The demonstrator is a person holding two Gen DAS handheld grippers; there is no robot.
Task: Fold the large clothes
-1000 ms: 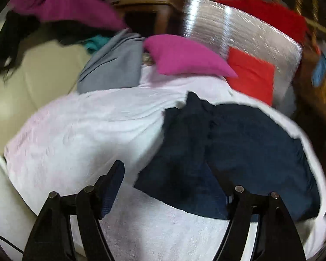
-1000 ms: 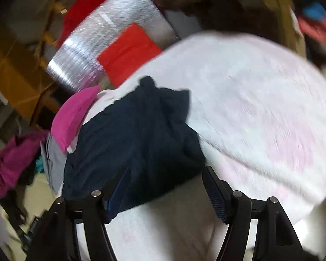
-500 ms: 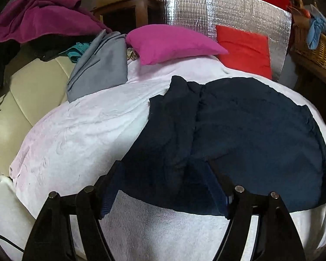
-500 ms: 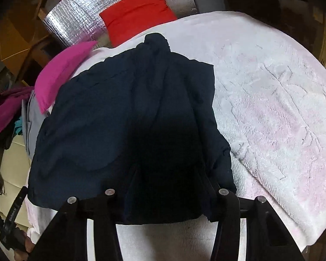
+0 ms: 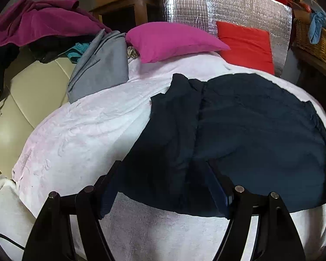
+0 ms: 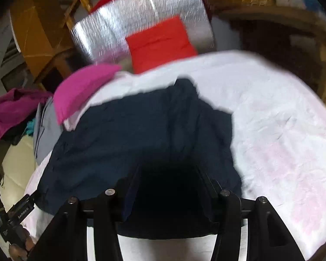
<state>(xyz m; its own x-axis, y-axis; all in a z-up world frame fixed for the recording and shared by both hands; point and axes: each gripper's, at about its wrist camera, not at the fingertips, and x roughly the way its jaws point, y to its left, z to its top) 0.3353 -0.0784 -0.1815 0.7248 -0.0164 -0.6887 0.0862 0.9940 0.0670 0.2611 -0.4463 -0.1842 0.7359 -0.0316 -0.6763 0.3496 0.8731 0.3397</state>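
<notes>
2 grippers hang over the navy garment [image 5: 250, 126] on the pale blanket [image 5: 80, 134]; left gripper [image 5: 163, 187] gapes wide, gripping nothing. Right gripper [image 6: 169, 187] stands half-open over dark cloth; grip unclear.

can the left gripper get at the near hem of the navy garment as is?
Probably yes. The left gripper stands open right over the near hem of the navy garment, which lies flat on the white blanket with nothing on top.

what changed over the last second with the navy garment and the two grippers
Both grippers closed in on the navy garment: its near hem now lies between the left gripper fingers and the right gripper fingers, whose jaws have narrowed. The garment stayed spread on the white blanket; the pink pillow and red cushion are unmoved.
</notes>
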